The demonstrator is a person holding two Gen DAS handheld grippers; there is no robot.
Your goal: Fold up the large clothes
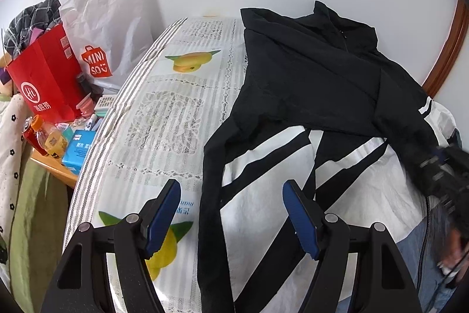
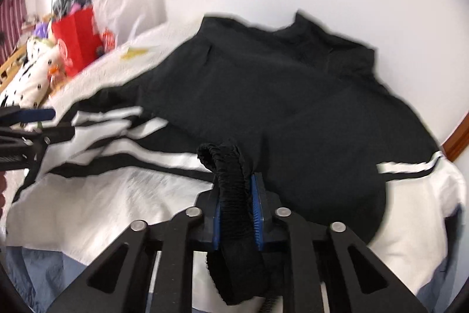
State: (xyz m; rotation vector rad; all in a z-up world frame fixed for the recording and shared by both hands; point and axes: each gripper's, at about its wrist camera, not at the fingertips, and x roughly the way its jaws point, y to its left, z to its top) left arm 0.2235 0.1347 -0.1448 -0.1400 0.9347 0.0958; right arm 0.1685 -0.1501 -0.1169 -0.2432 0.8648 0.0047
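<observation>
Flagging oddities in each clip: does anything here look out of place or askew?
Nothing looks damaged or spilled. The jacket lies half folded, one sleeve trailing loose toward the table's near edge. The right hand-held gripper is clamped on the other sleeve's elastic cuff. The left hand-held gripper is open.

Matt, crinkled cloth jacket (image 1: 307, 72); ribbed elastic cuff (image 2: 234, 195); glossy red paper bag (image 1: 47, 78); lace-patterned tablecloth (image 1: 164, 119); matt black plastic left hand-held gripper (image 1: 231, 213)
</observation>
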